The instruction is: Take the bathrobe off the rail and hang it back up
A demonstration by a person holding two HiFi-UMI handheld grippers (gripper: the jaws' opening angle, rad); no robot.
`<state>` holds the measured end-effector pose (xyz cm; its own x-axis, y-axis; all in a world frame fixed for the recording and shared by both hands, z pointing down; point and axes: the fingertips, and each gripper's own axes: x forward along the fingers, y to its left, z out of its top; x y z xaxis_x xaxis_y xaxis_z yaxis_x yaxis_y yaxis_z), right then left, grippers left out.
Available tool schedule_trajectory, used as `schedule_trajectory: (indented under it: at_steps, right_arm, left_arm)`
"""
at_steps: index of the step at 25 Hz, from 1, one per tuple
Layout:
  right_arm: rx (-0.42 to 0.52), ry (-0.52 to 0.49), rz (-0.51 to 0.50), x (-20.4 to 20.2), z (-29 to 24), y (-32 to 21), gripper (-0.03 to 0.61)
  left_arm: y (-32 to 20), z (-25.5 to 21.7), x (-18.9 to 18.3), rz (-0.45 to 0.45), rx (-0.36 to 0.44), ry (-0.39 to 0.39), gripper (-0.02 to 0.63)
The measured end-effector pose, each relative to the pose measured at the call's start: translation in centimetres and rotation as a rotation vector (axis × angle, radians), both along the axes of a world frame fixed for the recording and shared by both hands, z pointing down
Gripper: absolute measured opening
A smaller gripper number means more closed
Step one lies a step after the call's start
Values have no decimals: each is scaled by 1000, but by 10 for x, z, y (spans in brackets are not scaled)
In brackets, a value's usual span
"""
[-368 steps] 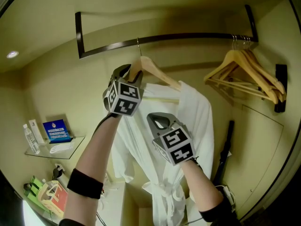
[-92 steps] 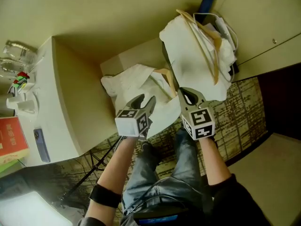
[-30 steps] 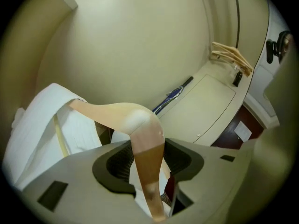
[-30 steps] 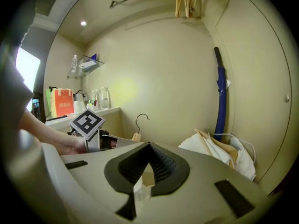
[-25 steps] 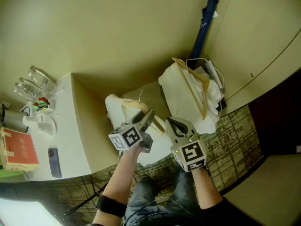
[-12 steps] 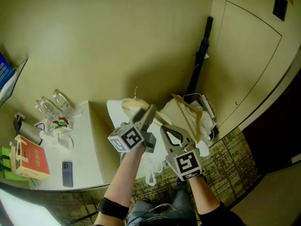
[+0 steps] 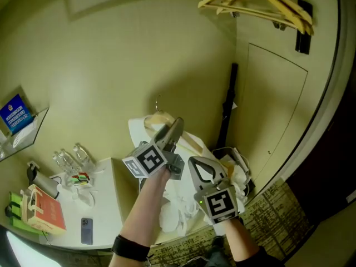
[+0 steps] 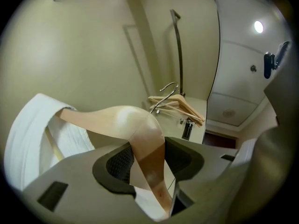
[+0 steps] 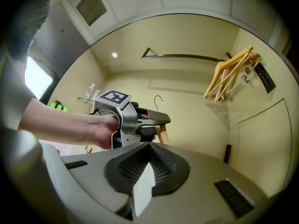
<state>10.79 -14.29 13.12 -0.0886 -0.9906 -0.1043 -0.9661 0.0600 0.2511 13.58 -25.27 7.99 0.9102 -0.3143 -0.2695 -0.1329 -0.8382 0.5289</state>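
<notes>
Bathrobe (image 7: 179, 214) held well below the rail (image 9: 187, 56)
It draped from a wooden hanger (image 7: 158, 121) beside the white desk (image 7: 105, 216); the left claw (image 7: 175, 129) gripped the hanger's arm, and the right claw (image 7: 203, 168) was closed on a fold of the bathrobe.

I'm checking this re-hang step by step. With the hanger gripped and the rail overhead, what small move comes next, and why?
Probably raise the left gripper, shut on the wooden hanger, towards the rail. In the right gripper view its hook sits well below that rail. The right gripper, shut on the bathrobe, should rise alongside.
</notes>
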Motion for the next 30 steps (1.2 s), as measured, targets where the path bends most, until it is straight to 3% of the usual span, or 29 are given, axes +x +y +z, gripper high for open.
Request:
schedule_trajectory:
  at_steps: [12, 20, 30]
  right_arm:
    - [204, 79, 31, 5, -141, -5, 17]
    - [303, 125, 44, -9, -220, -16, 17]
    - [393, 154, 78, 7, -295, -21, 16]
  left_arm:
    - [-16, -178, 4, 9, 133, 75, 198]
    - [-12, -264, 0, 35, 190, 109, 201]
    - [-11, -358, 7, 29, 256, 135, 202]
